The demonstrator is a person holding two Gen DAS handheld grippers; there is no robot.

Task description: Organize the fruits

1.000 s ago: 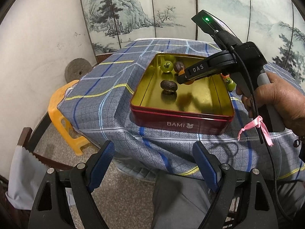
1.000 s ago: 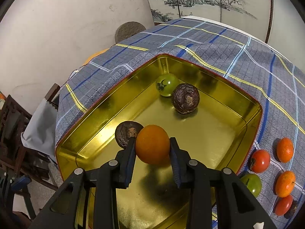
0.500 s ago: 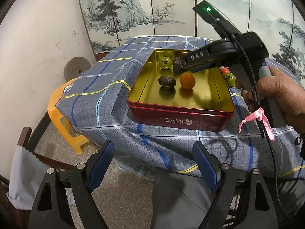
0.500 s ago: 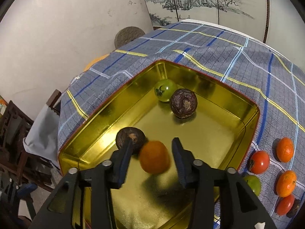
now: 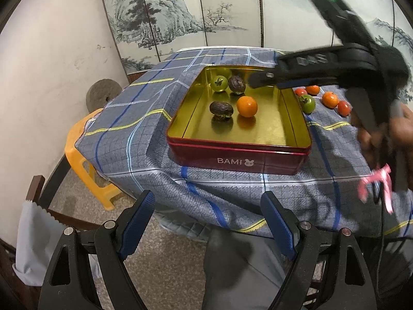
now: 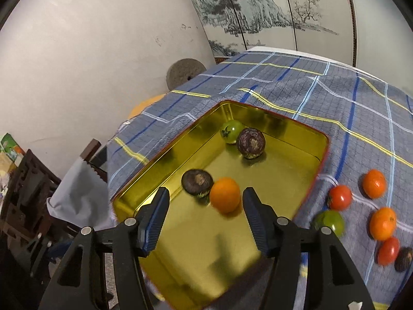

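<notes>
My right gripper (image 6: 205,213) hangs over the near half of the shallow red tin with a gold-coloured inside (image 6: 324,139), its blue-padded fingers (image 6: 251,206) opening. The round orange tangerine (image 6: 224,194) lies on the tin floor just beyond the fingertips, between their lines but free of both pads, so nothing is pinched; I judge it delivered. It rests just beside a dark wrinkled brown fruit (image 6: 197,182). Farther ahead of my fingers, in the far corner, a green tomato (image 6: 230,134) touches a second dark purple-brown round fruit (image 6: 251,142); the walls keep these round things from rolling off.

To the right of my right fingers, outside the tin on the blue checked cloth over the tabletop (image 6: 361,108), the unsorted fruits wait in a loose cluster: a red tomato (image 6: 340,197), a green tomato on the cloth (image 6: 330,222) and further orange, red and dark ones. Much sorting therefore remains, by my estimate.

My left gripper (image 5: 207,223) hangs below the tabletop's near edge, fingers (image 5: 139,218) spread wide and empty, well short of the tin, apparently kept clear while the right one works.
</notes>
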